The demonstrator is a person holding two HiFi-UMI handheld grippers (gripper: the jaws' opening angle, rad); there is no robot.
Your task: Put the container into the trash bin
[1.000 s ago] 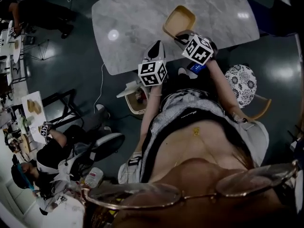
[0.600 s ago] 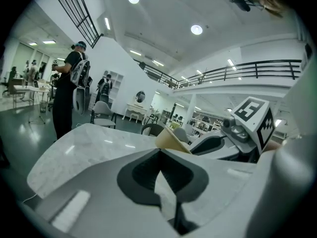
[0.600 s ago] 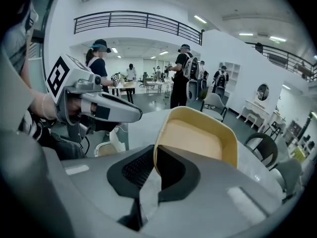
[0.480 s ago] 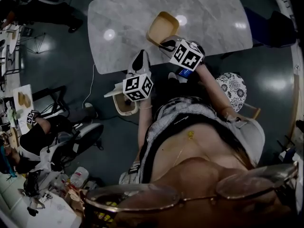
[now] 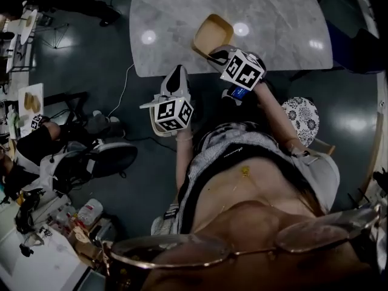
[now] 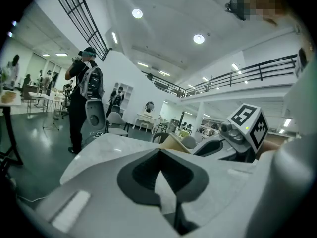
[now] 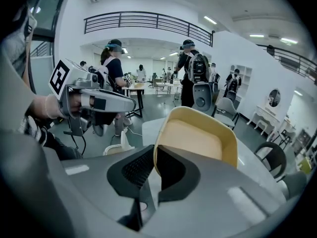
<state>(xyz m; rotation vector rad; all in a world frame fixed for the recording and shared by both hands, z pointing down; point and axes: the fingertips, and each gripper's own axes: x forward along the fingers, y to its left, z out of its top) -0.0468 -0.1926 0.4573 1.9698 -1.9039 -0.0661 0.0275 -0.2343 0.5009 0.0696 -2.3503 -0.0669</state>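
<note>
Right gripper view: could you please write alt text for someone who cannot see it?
The right gripper's jaws are shut on the rim of a tan, shallow container tilted up over a grey marble table. At left, the left gripper hovers above a white trash bin.

The person wears a grey-and-white striped shirt [image 5: 230,141] over a dark top [image 5: 209,174], a small gold pendant [image 5: 245,171] and thin metal-rimmed glasses [image 5: 163,247]. The left tongs [image 5: 177,73] and right tongs [image 5: 217,56] have pale grey shells with dark pads. Each bears a white cube [image 5: 173,114] with black square markers.
</note>
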